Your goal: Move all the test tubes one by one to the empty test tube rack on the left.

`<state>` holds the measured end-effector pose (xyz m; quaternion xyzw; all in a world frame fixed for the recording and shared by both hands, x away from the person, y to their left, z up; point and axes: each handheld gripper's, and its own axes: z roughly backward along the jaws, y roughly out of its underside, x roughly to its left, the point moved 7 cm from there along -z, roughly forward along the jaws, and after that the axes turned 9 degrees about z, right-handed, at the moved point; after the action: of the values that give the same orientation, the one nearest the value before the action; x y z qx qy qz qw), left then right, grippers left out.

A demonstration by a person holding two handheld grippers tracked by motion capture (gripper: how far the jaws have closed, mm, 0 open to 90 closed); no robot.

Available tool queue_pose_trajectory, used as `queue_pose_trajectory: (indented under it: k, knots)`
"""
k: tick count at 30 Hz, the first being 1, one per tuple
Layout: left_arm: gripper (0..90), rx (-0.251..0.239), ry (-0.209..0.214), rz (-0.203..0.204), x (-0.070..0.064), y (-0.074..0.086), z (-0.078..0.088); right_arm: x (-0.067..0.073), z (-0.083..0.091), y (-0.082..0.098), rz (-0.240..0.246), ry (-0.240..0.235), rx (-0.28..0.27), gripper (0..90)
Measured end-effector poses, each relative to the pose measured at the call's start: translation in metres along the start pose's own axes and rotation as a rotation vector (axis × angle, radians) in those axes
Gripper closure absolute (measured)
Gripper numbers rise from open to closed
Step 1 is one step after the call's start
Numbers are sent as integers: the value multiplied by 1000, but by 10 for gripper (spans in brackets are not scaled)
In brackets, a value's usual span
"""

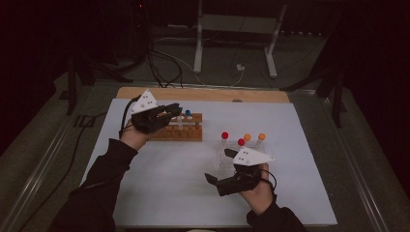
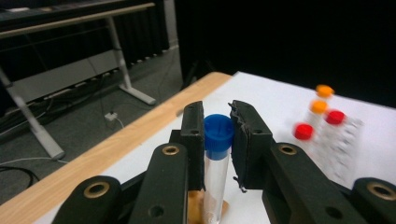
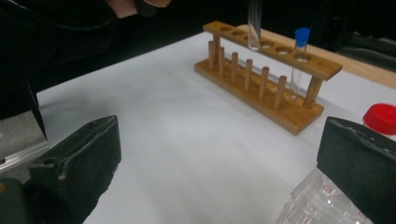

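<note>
Pinching a blue-capped tube (image 2: pixel 217 154) in the left hand-held gripper (image 1: pixel 175 110), jaws narrow and pressing on it at the cap and just below, seen plainly in the left gripper view. Hanging the tube upright over the wooden rack (image 1: pixel 181 131), at about 11 o'clock from the middle of the table (image 1: pixel 159 193); in the right gripper view, showing its rounded bottom (image 3: pixel 254 39) just at the rack's top rail, above a hole toward the far end, with a second blue-capped tube (image 3: pixel 300 56) seated toward the near end. Resting the right hand-held gripper (image 1: pixel 220 166) low at 6 o'clock of the clear rack (image 1: pixel 223 159), jaws spread wide and gripping nothing, red and orange caps standing at 12 o'clock of it. Probably lifting the tube clear of the wooden rack for a move toward the clear rack, at roughly 4 o'clock from it. Doing this well: drawing straight up along the tube's own line until the bottom is free of the hole, not swinging sideways early and levering against the rail; holding the squeeze steady so the smooth wall is not slipping; staying away from the seated neighbour; steadying the clear rack with the open jaws before lowering.
</note>
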<state>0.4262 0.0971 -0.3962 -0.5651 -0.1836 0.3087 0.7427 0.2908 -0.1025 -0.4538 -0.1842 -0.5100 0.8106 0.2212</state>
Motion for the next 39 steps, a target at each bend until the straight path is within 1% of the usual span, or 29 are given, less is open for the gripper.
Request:
queue_pose_trajectory:
  k: [1,3,8,10,12,14,15,16,17,19,21,22,25,29,30,34,39]
  knots:
    - [773,-4,-5,13,3,-1,-3,0,0,0,7,0,3,0]
    - [773,-3,-30,10,10,-1,-9,0,1,0,18,2,2,0]
    - [773,-13,-72,33,26,1,-22,1,0,0,23,-5,-6,0]
    - [772,-21,-83,57,31,3,-27,2,0,0,29,-8,-5,0]
    - [773,-23,-100,62,35,6,-33,2,0,0,24,-16,-2,0]
    - [773,-14,-102,73,38,9,-37,3,0,0,19,-23,-8,0]
    - [773,-8,-118,64,39,12,-39,3,0,-1,23,-24,-10,0]
    - [773,-5,-119,69,40,14,-41,3,1,-1,29,-21,-12,0]
    - [773,0,-116,83,41,16,-43,3,1,-1,29,-21,-16,0]
    - [773,12,-120,76,42,21,-47,3,2,-2,26,-26,-18,0]
    - [772,17,-117,81,42,25,-49,3,2,-2,19,-28,-21,0]
    - [773,25,-119,85,42,28,-50,3,3,-2,14,-37,-22,0]
    - [772,38,-121,102,44,35,-54,3,3,-2,20,-42,-25,0]
    - [772,56,-127,101,44,43,-59,4,3,-2,31,-45,-25,0]
    - [772,60,-129,95,44,45,-60,5,3,-2,32,-46,-27,0]
    - [772,85,-132,93,43,53,-64,5,4,-2,31,-57,-35,0]
    - [772,100,-138,93,44,59,-67,6,4,-2,41,-63,-41,0]
